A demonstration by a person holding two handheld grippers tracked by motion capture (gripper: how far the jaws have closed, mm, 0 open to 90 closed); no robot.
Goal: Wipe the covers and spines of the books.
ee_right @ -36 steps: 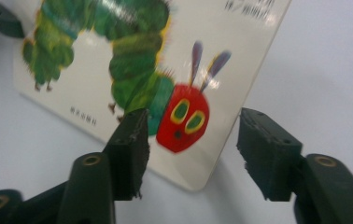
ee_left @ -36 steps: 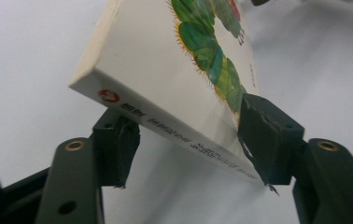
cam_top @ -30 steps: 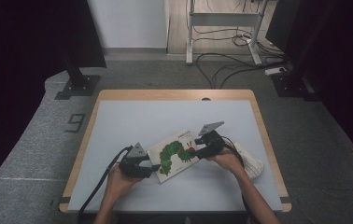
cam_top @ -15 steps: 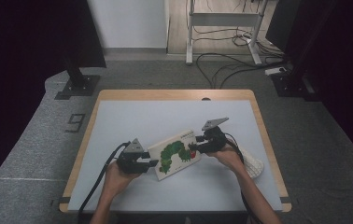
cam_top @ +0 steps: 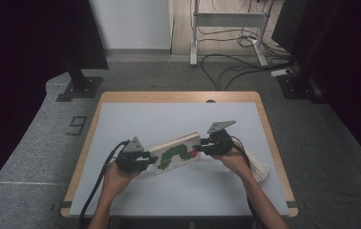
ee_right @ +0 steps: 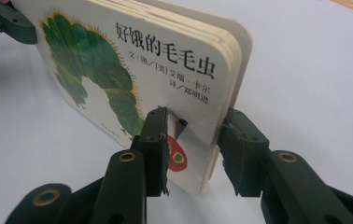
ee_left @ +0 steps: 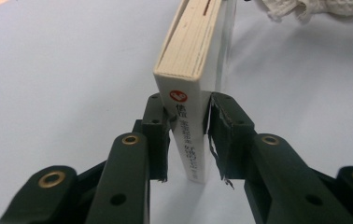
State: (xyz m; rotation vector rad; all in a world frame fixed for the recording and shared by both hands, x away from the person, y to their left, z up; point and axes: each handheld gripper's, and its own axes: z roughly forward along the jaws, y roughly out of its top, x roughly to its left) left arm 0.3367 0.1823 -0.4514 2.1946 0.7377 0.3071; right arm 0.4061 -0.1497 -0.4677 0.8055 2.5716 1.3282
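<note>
Both grippers, left gripper [cam_top: 146, 160] and right gripper [cam_top: 202, 148], clamp the book [cam_top: 176, 153], hiding its ends.

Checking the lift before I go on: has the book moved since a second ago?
Yes. The book lay flat on the table; now it is tipped up on edge, its spine end raised, shifted slightly toward the table's far edge.

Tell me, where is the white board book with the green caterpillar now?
In the high view, the white board book is at the table's near middle, tilted up, clamped between the left gripper and right gripper.
</note>
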